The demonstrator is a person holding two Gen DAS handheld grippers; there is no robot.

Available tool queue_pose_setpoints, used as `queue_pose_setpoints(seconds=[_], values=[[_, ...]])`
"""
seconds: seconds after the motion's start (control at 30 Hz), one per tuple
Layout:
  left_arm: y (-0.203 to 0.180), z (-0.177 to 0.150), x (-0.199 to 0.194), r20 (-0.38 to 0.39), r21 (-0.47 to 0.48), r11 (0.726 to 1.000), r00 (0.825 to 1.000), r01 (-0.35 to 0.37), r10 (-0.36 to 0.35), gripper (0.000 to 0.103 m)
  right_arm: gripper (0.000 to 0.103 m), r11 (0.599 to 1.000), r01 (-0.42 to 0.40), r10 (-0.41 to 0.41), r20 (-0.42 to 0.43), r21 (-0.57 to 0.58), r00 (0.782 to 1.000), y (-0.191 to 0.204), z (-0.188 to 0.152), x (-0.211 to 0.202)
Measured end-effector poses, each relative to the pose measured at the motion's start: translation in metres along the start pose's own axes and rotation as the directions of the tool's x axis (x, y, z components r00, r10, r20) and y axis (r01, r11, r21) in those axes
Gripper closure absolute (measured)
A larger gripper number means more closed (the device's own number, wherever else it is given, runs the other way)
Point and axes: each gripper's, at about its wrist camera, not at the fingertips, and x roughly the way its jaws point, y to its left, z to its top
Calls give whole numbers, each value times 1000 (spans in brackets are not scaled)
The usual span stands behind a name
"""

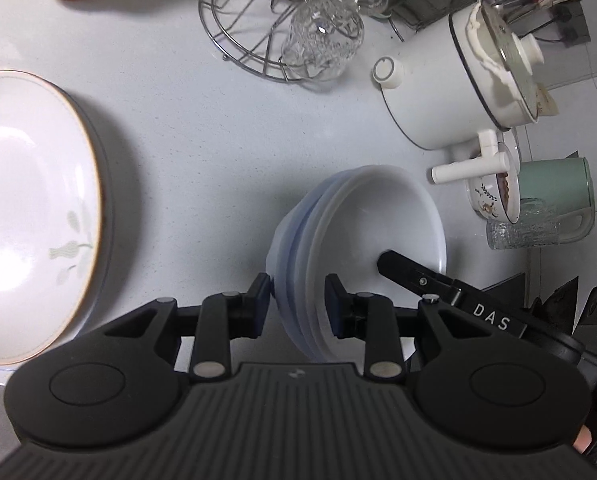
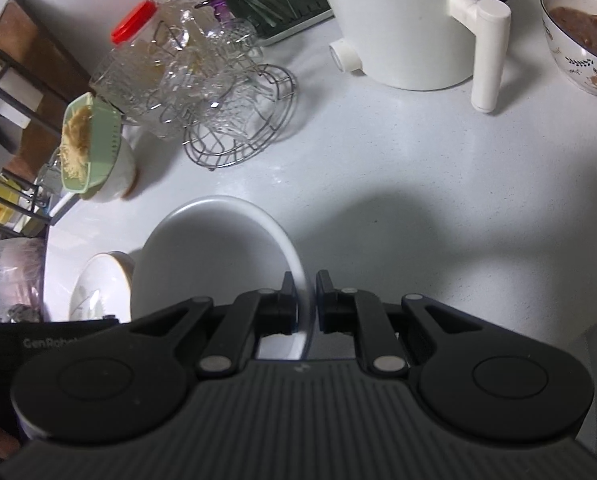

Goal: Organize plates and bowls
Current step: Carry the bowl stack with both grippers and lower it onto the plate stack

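Note:
A stack of white bowls [image 1: 382,216] stands on the counter in the left wrist view. My left gripper [image 1: 298,300] straddles the stack's near rim, jaws close on either side of it; firm contact is unclear. My right gripper's finger [image 1: 410,276] reaches into the top bowl from the right. In the right wrist view my right gripper [image 2: 307,296] is shut on the rim of the top white bowl [image 2: 218,256]. A large plate with a brown rim and leaf print [image 1: 30,212] lies to the left; it also shows in the right wrist view [image 2: 98,284].
A white electric pot [image 1: 458,92] [image 2: 410,20], a wire rack with glass cups [image 1: 298,28] [image 2: 218,100], a patterned bowl with brown food [image 1: 494,192] [image 2: 582,36], a green mug [image 1: 554,196] and a bowl holding a green strainer [image 2: 94,152] crowd the counter's back.

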Motion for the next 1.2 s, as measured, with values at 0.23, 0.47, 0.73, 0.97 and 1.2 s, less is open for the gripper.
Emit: queue_pose_setpoints(seconds=[0.23, 0.47, 0.73, 0.97, 1.2], values=[[10, 2, -37, 29, 7, 1000, 999, 13, -13, 69, 90, 1000, -21, 21, 4, -7, 1000, 28, 3, -12], [33, 9, -79, 81, 10, 999, 996, 37, -38, 69, 90, 999, -38, 39, 19, -34, 999, 67, 3, -21], [77, 10, -118, 141, -60, 996, 988, 67, -58, 69, 90, 994, -58, 59, 10, -89, 998, 116, 4, -13], [127, 3, -145, 184, -133, 990, 983, 51, -26, 69, 89, 981, -89, 87, -18, -172, 996, 171, -7, 7], [179, -10, -144, 190, -215, 976, 982, 22, 20, 69, 89, 964, -107, 87, -91, -242, 992, 208, -29, 45]])
